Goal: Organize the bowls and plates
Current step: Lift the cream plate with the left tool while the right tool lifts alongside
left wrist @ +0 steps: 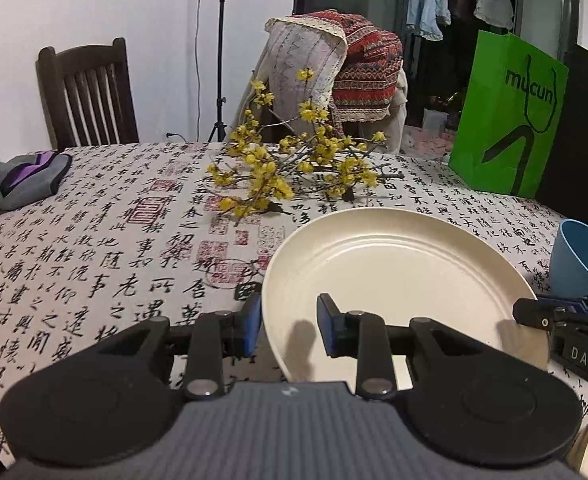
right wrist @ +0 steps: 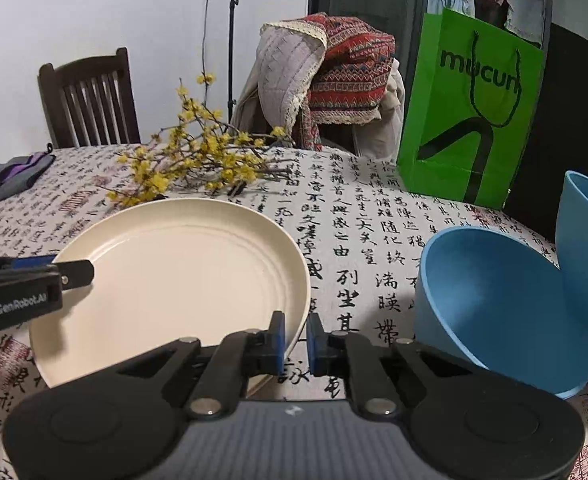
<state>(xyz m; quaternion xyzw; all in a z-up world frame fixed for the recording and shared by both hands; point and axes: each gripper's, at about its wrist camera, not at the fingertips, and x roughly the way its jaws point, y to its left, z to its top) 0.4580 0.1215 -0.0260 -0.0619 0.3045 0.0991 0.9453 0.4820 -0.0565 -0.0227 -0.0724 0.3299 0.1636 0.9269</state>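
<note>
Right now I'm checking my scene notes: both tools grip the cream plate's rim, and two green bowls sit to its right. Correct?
Not quite: the bowls are blue, as the right wrist view shows; only the paper bag is green. Both tools, left and right, do grip the cream plate.

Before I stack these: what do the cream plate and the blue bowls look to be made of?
Cream plate: probably matte plastic or melamine, though glazed ceramic isn't ruled out; thin rim, soft dull sheen, moulded concentric rings. Blue bowls: likely the same matte plastic or fibre composite; even flat colour, thin walls, no glossy highlights. Neither looks like glass or metal.
</note>
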